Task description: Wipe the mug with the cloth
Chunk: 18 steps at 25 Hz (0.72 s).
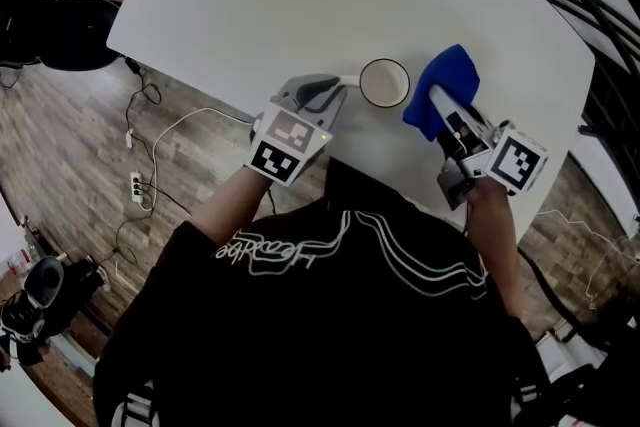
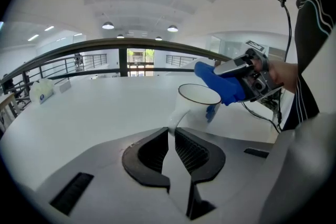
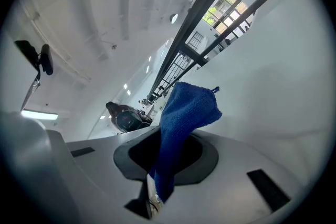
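Mug (image 1: 384, 82), white with a thin dark rim, mouth upward, over the near edge of the white table (image 1: 300, 5), between the two grippers. Its handle points toward the left gripper (image 2: 170, 132), whose jaws are pressed together on that handle; in the left gripper view the white handle runs straight down the narrow slot between the two dark pads (image 2: 195, 152). Whether the mug's base rests on the table or hangs just above it cannot be told.

Blue cloth (image 1: 443, 90), pinched in the right gripper (image 1: 447, 110): in the right gripper view a strip of it passes between the closed jaws and its free part stands up and folds over beyond the tips. In the head view the cloth lies just beside the mug's rim on the person's right; in the left gripper view it overlaps the far side of the rim, and a blue reflection shows on the mug's wall. Contact between cloth and mug cannot be confirmed.

Each gripper carries a marker cube (image 1: 518, 163). Below the table edge: the person's black top with white lines (image 1: 340, 315); at left, wooden floor with cables (image 1: 150, 165)
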{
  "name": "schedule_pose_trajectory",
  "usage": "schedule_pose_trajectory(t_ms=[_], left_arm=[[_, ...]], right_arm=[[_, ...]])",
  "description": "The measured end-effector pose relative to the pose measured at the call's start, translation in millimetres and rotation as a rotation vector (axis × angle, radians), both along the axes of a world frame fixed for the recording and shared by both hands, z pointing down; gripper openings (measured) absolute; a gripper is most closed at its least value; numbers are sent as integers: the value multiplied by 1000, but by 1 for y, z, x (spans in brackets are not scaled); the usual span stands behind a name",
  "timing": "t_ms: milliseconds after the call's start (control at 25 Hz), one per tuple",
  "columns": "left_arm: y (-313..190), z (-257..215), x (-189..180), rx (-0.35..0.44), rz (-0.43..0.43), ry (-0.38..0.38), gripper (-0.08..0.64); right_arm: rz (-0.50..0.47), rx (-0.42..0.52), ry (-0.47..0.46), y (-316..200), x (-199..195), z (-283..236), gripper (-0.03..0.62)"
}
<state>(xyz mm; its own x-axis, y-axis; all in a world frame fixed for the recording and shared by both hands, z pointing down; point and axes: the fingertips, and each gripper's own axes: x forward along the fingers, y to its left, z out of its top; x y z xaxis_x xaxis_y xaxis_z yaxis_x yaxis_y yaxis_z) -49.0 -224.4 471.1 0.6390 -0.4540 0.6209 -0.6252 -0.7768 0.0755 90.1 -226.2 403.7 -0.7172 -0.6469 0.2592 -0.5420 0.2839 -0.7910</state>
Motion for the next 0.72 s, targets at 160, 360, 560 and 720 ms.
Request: schedule_pose_trajectory(t_ms=[160, 360, 560, 720], left_arm=[[9, 1, 4, -19, -39, -9, 44], [13, 7, -9, -30, -82, -12, 44], [23, 5, 1, -41, -101, -10, 44], [28, 4, 5, -57, -99, -5, 46]], right_arm=[[63, -20, -51, 13, 12, 0, 51], [62, -26, -36, 14, -15, 15, 51], [112, -63, -77, 15, -10, 24, 51], [162, -101, -86, 16, -5, 33, 51]])
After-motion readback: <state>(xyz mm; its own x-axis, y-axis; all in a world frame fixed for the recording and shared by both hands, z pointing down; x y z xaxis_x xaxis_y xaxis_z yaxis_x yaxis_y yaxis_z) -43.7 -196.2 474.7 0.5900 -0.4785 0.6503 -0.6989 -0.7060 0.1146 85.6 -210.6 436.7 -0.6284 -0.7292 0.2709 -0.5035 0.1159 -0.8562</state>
